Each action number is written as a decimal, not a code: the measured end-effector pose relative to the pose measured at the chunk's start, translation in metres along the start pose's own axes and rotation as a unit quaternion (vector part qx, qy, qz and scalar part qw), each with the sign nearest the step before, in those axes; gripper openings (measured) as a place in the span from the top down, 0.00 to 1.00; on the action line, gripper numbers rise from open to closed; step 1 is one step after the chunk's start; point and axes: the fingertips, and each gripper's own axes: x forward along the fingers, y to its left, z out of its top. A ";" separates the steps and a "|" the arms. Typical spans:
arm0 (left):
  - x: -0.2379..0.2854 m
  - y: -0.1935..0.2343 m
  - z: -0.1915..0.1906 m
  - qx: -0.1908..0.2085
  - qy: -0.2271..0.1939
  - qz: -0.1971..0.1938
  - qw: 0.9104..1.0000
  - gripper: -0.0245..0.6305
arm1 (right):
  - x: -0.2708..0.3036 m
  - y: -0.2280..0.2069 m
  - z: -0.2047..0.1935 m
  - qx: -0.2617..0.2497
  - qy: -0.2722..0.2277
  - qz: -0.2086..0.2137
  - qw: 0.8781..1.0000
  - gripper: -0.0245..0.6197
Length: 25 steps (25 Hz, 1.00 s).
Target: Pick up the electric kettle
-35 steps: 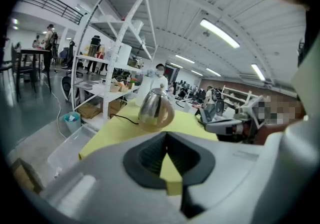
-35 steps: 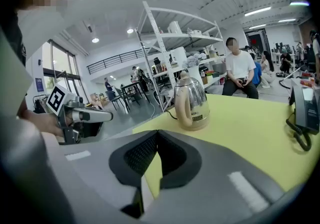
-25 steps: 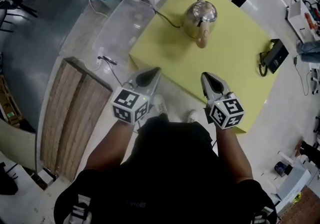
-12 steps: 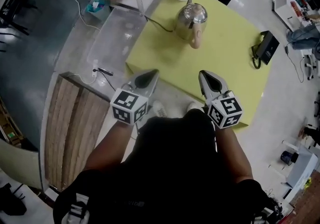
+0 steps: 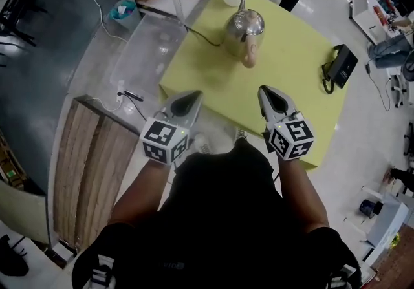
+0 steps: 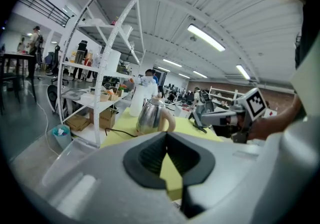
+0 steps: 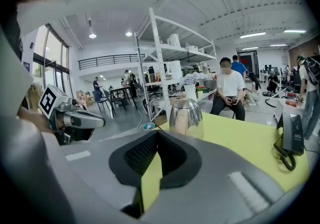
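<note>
Head view: my left gripper (image 5: 191, 96) and right gripper (image 5: 265, 91) are both closed and empty at the yellow table's (image 5: 297, 61) near edge. The electric kettle (image 5: 244, 29) stands upright toward its far side.

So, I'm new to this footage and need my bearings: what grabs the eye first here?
The bright yellow table dominates, with the shiny steel electric kettle standing toward its far side. Nearer the person, the left hand-held gripper and the right hand-held gripper point toward it, both shut and empty.
</note>
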 end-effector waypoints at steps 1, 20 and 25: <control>0.000 0.000 0.001 -0.001 -0.001 0.004 1.000 0.96 | 0.003 -0.002 0.002 -0.004 0.000 0.002 1.000 0.95; 0.030 0.004 0.022 0.001 -0.001 0.052 0.999 0.96 | 0.052 -0.042 0.010 -0.013 0.017 0.018 1.000 0.95; 0.036 0.002 0.019 -0.001 0.006 0.052 0.999 0.96 | 0.061 -0.055 0.005 -0.005 0.030 -0.002 1.000 0.82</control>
